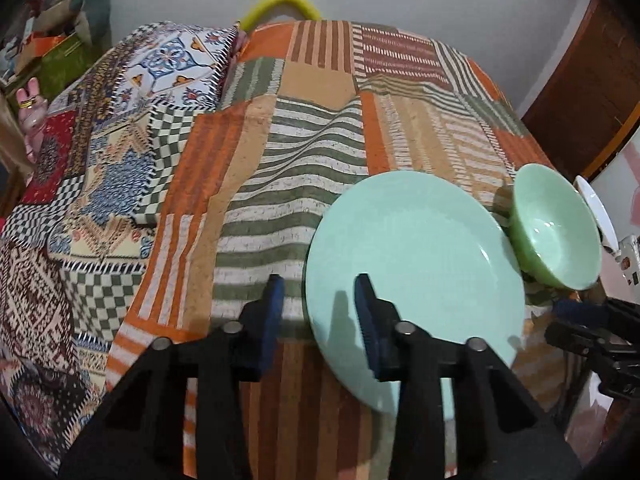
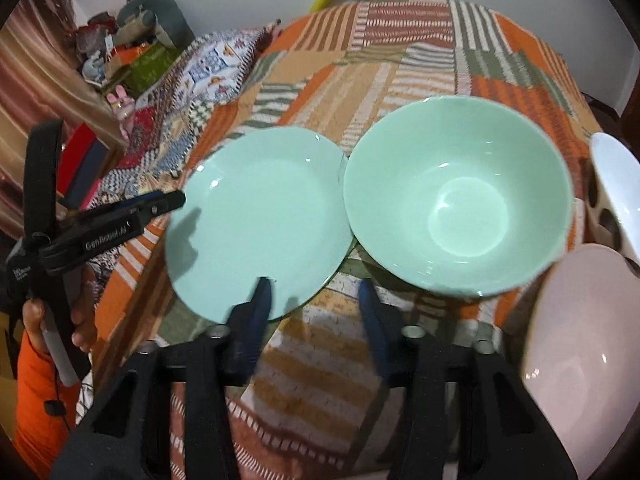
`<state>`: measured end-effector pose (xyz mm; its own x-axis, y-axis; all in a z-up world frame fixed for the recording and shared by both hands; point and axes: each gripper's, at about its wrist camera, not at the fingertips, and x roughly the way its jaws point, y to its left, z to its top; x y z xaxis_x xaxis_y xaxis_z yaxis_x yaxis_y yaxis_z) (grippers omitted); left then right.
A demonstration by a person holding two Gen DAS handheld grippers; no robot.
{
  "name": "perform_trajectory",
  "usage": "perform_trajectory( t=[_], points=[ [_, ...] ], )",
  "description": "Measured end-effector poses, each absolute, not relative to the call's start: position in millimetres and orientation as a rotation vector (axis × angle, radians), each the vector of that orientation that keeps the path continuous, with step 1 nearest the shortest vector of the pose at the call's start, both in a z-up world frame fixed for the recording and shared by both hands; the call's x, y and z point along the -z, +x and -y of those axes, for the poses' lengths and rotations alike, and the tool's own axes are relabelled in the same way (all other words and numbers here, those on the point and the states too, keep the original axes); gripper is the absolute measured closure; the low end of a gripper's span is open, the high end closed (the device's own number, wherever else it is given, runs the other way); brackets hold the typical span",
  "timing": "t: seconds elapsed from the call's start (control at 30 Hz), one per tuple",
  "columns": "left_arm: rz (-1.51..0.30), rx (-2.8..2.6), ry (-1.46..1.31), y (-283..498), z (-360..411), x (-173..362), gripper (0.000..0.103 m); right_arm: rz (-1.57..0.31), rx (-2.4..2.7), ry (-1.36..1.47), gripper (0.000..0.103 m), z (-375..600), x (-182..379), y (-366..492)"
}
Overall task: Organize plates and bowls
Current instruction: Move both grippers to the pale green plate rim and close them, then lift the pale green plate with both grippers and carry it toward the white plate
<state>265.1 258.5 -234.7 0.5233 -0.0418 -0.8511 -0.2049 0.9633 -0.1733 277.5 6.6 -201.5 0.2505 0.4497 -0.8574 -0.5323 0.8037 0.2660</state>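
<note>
Both tilt steeply down — left hand-held gripper (image 1: 320, 300) and right hand-held gripper (image 2: 314, 300) part-open, empty.

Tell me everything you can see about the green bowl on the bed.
The green bowl is pale mint green, glossy like glazed ceramic or glass, round and deep, with a small flat bottom. It is empty and sits upright on the patchwork cover. Its rim overlaps the edge of the green plate beside it; real contact is unclear. No fingers touch it. A pink bowl lies near its other side.

Soft room light is shining from above, making small glints on the green bowl (image 2: 456, 208). Edges are bending and looking blurry; corners are going dark.
</note>
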Motion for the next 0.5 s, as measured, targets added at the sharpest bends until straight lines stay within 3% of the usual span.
perform_trajectory(
  t=[0.2, 0.5],
  points=[
    [-1.036, -0.057, -0.276, 285.7, -267.2, 247.4, 0.08, -1.179, -0.646, -0.123, 0.073, -13.6, 218.4, 284.5],
    [-1.051, 0.004, -0.271, 289.5, -264.4, 254.2, 0.083, -1.204, -0.642, -0.115, 0.074, -18.6, 224.3, 294.3]
  ],
)
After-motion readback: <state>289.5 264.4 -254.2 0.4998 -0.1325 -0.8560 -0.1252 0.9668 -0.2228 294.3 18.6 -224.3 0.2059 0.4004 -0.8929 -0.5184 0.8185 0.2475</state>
